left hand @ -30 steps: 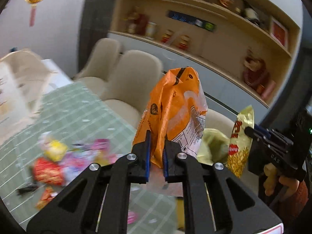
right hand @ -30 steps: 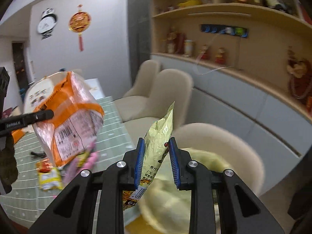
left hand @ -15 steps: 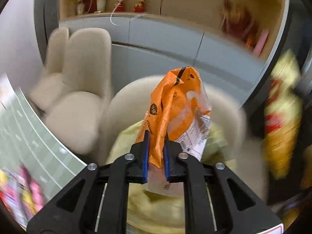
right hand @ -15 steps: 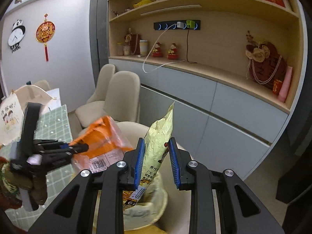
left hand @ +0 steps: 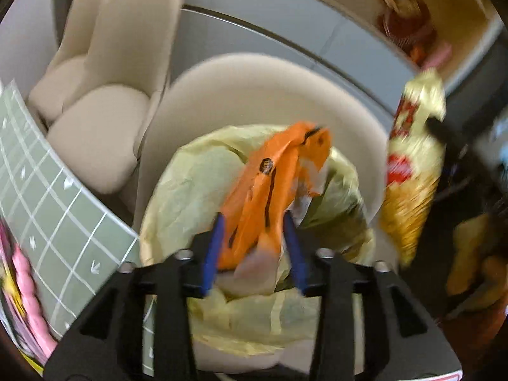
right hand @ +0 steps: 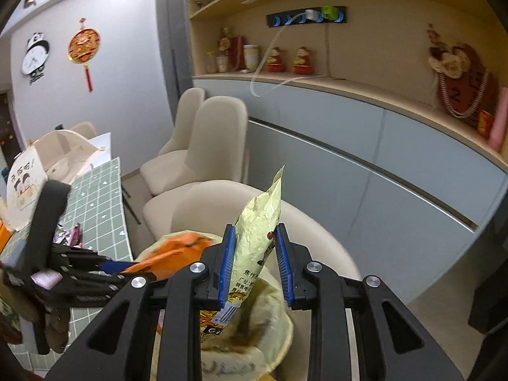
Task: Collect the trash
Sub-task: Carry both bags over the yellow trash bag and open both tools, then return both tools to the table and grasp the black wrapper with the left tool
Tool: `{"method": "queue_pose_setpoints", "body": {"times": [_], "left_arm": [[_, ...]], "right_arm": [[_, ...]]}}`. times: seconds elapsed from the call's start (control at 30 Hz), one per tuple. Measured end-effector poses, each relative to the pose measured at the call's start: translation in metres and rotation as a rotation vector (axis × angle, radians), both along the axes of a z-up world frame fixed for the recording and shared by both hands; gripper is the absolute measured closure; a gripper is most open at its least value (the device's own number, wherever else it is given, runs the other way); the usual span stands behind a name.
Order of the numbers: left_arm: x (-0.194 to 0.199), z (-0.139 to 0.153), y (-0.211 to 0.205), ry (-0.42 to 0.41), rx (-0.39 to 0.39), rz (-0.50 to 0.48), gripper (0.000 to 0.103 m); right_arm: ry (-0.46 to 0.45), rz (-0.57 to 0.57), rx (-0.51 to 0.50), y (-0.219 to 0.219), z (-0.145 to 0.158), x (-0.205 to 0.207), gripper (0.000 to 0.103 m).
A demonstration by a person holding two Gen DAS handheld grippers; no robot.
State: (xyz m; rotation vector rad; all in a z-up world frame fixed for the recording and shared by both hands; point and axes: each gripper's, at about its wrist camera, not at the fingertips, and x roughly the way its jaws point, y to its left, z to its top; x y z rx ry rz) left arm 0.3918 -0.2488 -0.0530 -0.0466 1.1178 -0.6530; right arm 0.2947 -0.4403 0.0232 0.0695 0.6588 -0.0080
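Dining room: beige chairs (right hand: 203, 146) along a grey cabinet run (right hand: 365, 158), wooden shelves (right hand: 317, 31) with figurines above, green grid-pattern tabletop (left hand: 47, 197) at the left edge of both views.

Landmark is the trash bin (left hand: 254, 301) lined with a pale yellow bag, sitting on the nearest beige chair just beside the tabletop's edge.

Your left gripper (left hand: 254, 247) points down over the bin. Its jaws have just been opening and now stand spread; the orange snack bag (left hand: 273, 190) is between the blue pads but looks loose, not pinched, and its lower end hangs over the bin's liner. From the right wrist view, the same orange bag (right hand: 177, 250) sits at the bin's rim on the tabletop side.

Your right gripper (right hand: 255, 263) pinches the pale yellow snack bag (right hand: 257, 238), pads pressed on both sides. That bag stands upright, top corner up, lower end over the bin's opening. In the left wrist view it shows blurred, to the right of the bin (left hand: 412, 174).

More wrappers (right hand: 68, 235) lie on the tabletop, well apart from the bin. Pink wrapper (left hand: 28, 292) is at the tabletop's near edge.
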Motion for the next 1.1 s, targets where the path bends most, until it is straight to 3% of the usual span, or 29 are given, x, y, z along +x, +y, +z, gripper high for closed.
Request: {"method": "queue_pose_setpoints", "body": {"times": [0.07,0.2,0.3,0.4,0.53,0.73,0.9,1.03,1.1], "left_arm": [[0.004,0.011,0.024,-0.001,-0.048,0.070,0.054],[-0.011,0.028,0.068,-0.052,-0.060,0.199,0.054],[-0.025,0.039,0.094,-0.094,-0.048,0.270,0.054],[-0.040,0.045,0.121,-0.150,-0.017,0.323,0.054],[-0.063,0.043,0.158,-0.229,0.043,0.370,0.054],[-0.078,0.021,0.211,-0.174,0.056,0.434,0.054],[-0.085,0.014,0.243,-0.139,0.043,0.477,0.054],[-0.092,0.020,0.275,-0.140,0.019,0.497,0.054],[-0.099,0.023,0.291,-0.153,0.015,0.507,0.054]], "right_arm": [[-0.019,0.035,0.016,0.012,-0.001,0.012,0.078],[-0.045,0.117,0.048,0.038,-0.001,0.043,0.078],[-0.029,0.191,0.026,0.064,-0.018,0.067,0.078],[0.053,0.219,-0.024,0.080,-0.050,0.078,0.078],[0.187,0.194,-0.017,0.081,-0.093,0.070,0.078],[0.310,0.141,-0.052,0.080,-0.128,0.060,0.078],[0.324,0.077,-0.040,0.080,-0.122,0.056,0.077],[0.266,0.031,-0.002,0.082,-0.107,0.040,0.059],[0.241,0.011,0.003,0.087,-0.096,0.029,0.058]]}}
